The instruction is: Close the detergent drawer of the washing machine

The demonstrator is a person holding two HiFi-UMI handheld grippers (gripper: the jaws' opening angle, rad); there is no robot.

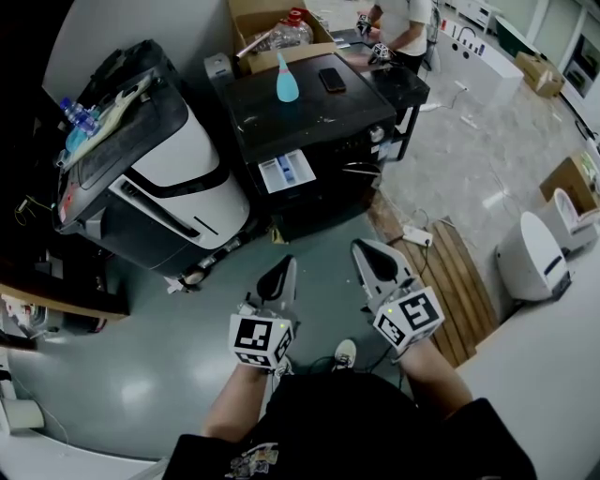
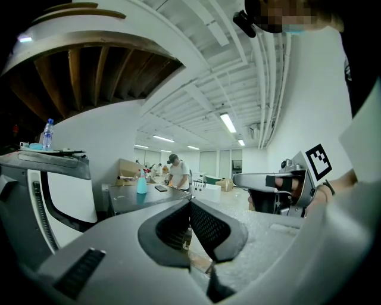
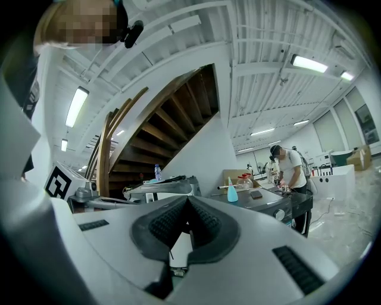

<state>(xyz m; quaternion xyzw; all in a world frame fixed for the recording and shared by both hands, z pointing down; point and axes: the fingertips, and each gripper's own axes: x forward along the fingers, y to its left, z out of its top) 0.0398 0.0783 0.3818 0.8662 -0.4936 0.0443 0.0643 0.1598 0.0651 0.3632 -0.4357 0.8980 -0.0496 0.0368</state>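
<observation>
Head view: a black washing machine stands ahead on the green floor.
Detergent drawer: it sticks out of the front of the washing machine, open, white with blue parts inside.
Left gripper: in front of the washing machine and well apart from it; its fingers are clenched together with nothing between them.
Right gripper: also in front of the washing machine, near the left one; its fingers are pressed together and empty too.
Blue bottle: upright on the top surface of the washing machine.
Phone: flat on that same top, to the right of the bottle.
Cardboard box: behind the washing machine.
Person: stands behind the washing machine, to its right.
</observation>
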